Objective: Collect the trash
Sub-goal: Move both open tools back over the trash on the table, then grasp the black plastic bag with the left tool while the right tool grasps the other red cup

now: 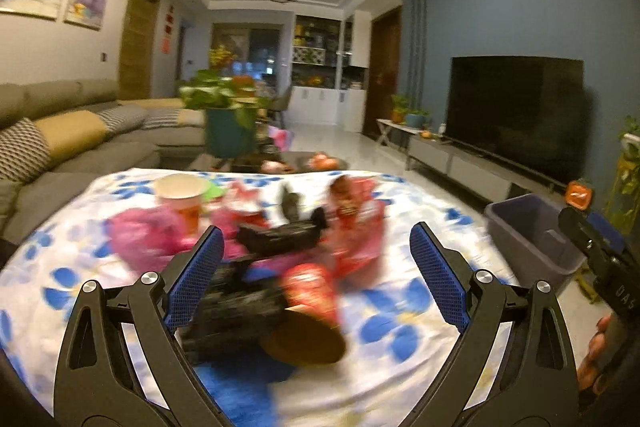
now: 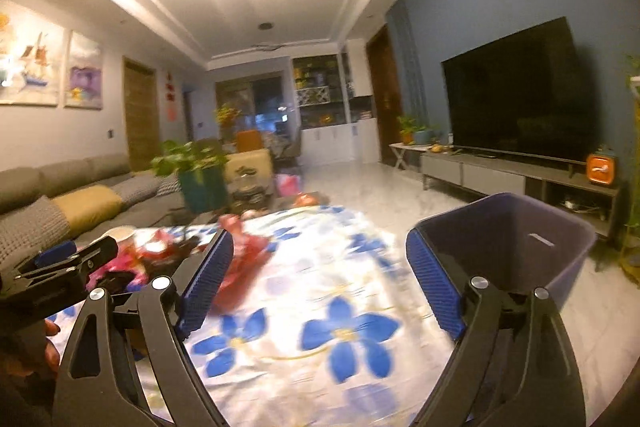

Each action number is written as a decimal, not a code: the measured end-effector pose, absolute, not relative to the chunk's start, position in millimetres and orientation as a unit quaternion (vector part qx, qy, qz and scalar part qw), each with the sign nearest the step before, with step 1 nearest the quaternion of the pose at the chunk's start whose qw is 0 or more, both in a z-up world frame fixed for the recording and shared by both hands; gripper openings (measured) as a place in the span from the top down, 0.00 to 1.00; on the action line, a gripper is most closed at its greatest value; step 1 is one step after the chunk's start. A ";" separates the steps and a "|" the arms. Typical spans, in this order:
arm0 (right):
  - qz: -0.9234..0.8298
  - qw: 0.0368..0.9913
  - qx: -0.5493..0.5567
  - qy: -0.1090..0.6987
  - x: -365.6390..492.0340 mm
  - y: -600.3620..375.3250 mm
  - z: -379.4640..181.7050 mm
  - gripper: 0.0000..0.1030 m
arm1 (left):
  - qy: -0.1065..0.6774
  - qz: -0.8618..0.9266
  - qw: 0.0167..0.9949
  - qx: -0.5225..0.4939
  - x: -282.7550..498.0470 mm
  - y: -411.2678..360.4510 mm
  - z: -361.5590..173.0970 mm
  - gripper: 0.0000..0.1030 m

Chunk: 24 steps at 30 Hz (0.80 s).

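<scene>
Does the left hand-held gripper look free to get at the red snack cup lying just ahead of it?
Probably yes: the left hand-held gripper is wide open, with the red snack cup lying uncovered between its fingers, a black tray alongside.

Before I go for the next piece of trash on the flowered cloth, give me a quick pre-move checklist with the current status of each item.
1. Right gripper open and empty: ok.
2. Left gripper open: ok.
3. Left gripper empty: cannot tell; black item lies blurred between its fingers.
4. Bin upright, mouth open, beside the table: ok.
5. Trash left to collect, red wrapper and paper cup: ok.
6. Sharp view for aiming: not ok.
</scene>
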State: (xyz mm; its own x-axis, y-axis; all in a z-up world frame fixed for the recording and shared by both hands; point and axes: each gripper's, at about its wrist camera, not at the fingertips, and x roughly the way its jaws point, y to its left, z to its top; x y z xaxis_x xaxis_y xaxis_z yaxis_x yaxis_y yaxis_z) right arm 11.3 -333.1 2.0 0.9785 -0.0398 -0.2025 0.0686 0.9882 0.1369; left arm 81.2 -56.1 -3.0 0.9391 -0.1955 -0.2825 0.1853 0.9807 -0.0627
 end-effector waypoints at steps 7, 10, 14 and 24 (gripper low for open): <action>0.028 0.991 0.058 0.120 16.5 -282.6 -9.4 0.17 | 0.159 -0.049 0.986 -0.028 63.8 -4.4 -23.8 0.10; 0.042 0.990 0.047 0.124 15.5 -258.5 -19.3 0.17 | 0.164 -0.038 0.985 -0.033 58.8 6.8 -35.5 0.10; 0.052 0.990 0.029 0.129 15.1 -236.1 -29.2 0.17 | 0.173 -0.039 0.983 -0.040 58.6 11.7 -46.4 0.10; 0.067 0.986 0.015 0.155 26.5 -215.6 -47.8 0.27 | 0.195 -0.062 0.979 -0.022 82.3 3.9 -73.4 0.10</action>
State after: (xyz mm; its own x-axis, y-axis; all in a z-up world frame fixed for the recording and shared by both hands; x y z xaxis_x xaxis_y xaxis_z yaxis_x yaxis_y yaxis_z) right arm 26.5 -215.6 -47.8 0.9432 0.1367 -0.3028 -0.1277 0.9906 0.0494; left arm 82.3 3.9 -73.4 0.9165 -0.1294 -0.3784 0.1121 0.9914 -0.0675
